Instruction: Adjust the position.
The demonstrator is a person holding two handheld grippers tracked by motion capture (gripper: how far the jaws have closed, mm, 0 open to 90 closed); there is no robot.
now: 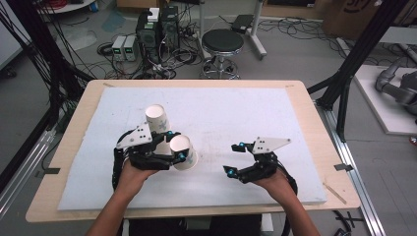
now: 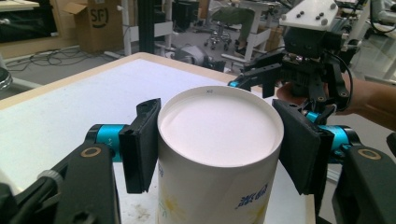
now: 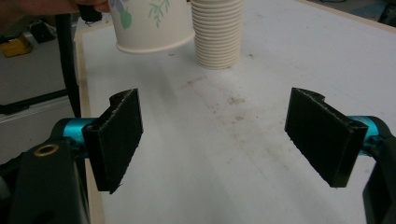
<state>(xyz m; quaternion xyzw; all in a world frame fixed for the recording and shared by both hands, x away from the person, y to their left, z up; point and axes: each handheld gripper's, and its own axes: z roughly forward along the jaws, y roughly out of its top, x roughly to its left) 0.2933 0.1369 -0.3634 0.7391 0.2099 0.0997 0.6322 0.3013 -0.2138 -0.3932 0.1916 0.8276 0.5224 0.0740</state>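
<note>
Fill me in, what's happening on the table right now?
A person works two hand-held grippers over a white foam-covered table. The left gripper is clamped on an upside-down paper cup, lifted clear of the board in the right gripper view, beside a stack of paper cups. The right gripper hovers over the board, jaws wide apart, holding nothing.
</note>
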